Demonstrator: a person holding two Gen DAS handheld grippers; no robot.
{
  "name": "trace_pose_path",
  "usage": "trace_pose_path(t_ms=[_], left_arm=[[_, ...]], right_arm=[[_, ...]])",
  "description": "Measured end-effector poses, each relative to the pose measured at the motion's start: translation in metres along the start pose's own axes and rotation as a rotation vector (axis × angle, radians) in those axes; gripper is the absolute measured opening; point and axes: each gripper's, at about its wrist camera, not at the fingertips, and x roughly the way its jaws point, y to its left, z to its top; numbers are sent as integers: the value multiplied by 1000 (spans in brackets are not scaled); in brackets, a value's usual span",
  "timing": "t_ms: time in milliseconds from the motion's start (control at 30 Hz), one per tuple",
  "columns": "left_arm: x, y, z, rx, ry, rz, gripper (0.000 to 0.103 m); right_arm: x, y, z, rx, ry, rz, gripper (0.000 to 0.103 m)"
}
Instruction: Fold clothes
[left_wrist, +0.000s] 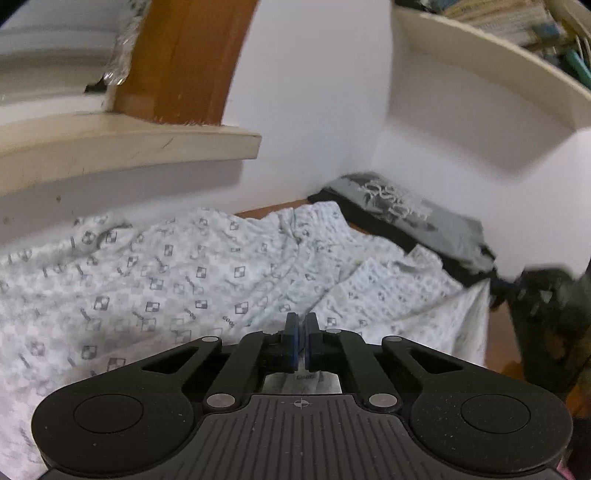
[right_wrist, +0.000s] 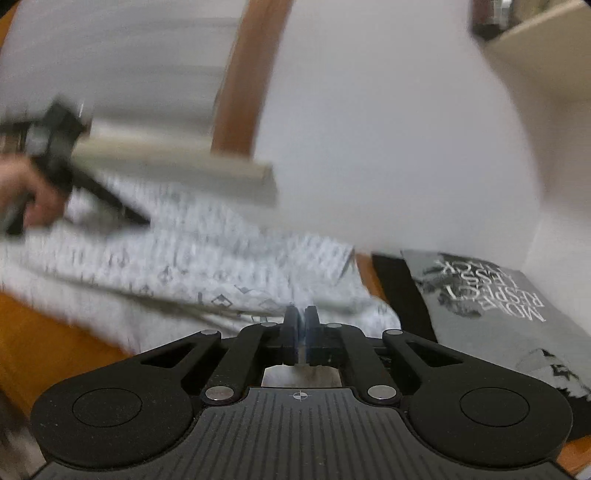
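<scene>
A white garment with small grey square prints (left_wrist: 184, 273) lies spread and creased on the wooden table (left_wrist: 499, 332). My left gripper (left_wrist: 302, 322) has its blue pads pressed together over the cloth's near edge, with fabric showing under the fingers. In the right wrist view, which is motion-blurred, my right gripper (right_wrist: 301, 314) is shut on a taut edge of the same garment (right_wrist: 207, 258). The left gripper (right_wrist: 142, 220), held by a hand (right_wrist: 22, 195), shows at the left there. The right gripper (left_wrist: 496, 286) appears as a dark blur at the garment's right corner.
A folded grey and black printed T-shirt (left_wrist: 406, 216) (right_wrist: 480, 295) lies at the table's back right against the white wall. A beige ledge (left_wrist: 147, 144) overhangs the back left beside a wooden frame (left_wrist: 184, 55). A shelf with books (left_wrist: 517, 22) sits high right.
</scene>
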Motion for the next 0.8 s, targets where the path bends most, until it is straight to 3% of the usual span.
trace_pose_path(t_ms=[167, 233, 400, 533, 600, 733, 767, 800], left_arm=[[4, 4, 0, -22, 33, 15, 10], [0, 4, -1, -23, 31, 31, 21], [-29, 2, -7, 15, 6, 120, 65], [-80, 8, -26, 16, -40, 197, 70], [-110, 12, -39, 7, -67, 248, 77], [-164, 17, -66, 13, -77, 347, 69], [-173, 16, -71, 21, -71, 379, 61], [-181, 12, -76, 37, -68, 401, 45]], right_arm=[[-12, -7, -7, 26, -24, 1, 8], [-22, -11, -3, 68, -70, -9, 26], [-27, -6, 15, 160, -156, 34, 37], [0, 17, 32, 171, -139, 92, 52], [15, 28, 37, 163, -108, 98, 52], [38, 36, 35, 185, -50, 81, 51], [41, 37, 32, 193, -35, 77, 51], [43, 38, 30, 198, -20, 75, 51]])
